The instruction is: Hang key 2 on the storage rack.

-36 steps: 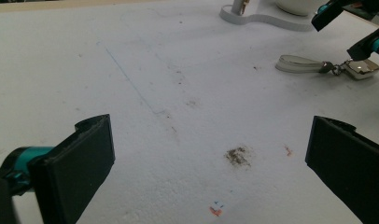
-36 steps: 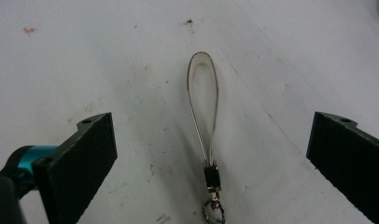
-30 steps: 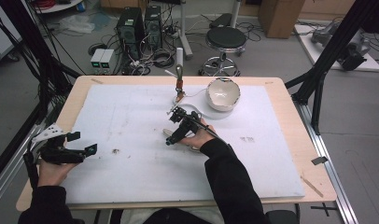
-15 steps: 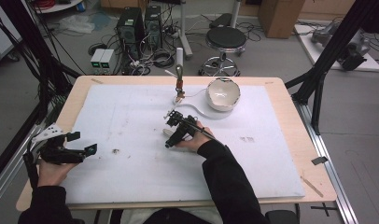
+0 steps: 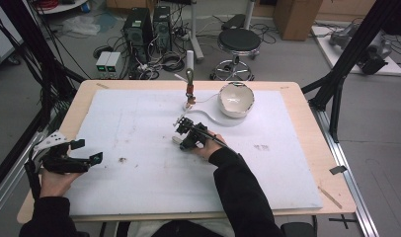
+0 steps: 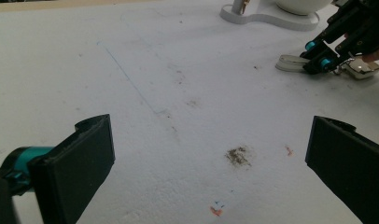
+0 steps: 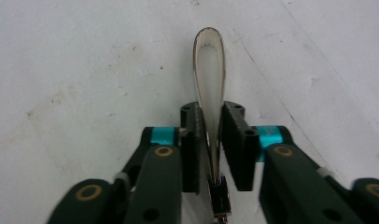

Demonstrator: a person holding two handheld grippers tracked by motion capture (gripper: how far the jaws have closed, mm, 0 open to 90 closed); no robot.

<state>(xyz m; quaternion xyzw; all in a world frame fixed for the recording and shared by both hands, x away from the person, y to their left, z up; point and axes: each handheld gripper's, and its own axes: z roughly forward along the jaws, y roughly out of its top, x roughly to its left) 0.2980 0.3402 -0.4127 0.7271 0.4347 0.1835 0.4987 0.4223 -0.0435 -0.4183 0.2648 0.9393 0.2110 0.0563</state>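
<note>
A shiny metal spoon (image 7: 209, 70) lies flat on the white table sheet (image 5: 139, 123), near its middle. My right gripper (image 7: 210, 116) has just been closing its jaws, and they now press on the spoon's handle from both sides, with the bowl end sticking out ahead. In the high view the right gripper (image 5: 182, 143) sits low on the sheet over the spoon (image 5: 176, 139). My left gripper (image 5: 88, 151) rests at the sheet's left edge, open and wide with nothing between its fingers (image 6: 80, 158). From the left gripper view the spoon (image 6: 290, 63) shows far off.
A white bowl (image 5: 235, 98) sits on a white stand base (image 5: 208, 116) at the back centre, beside an upright post with a clip (image 5: 190, 89). Small brown stains (image 6: 238, 156) mark the sheet. The wooden table edge (image 5: 307, 113) frames the sheet.
The right gripper's jaws have drawn together around the spoon handle. Both hands have stayed almost where they were.
</note>
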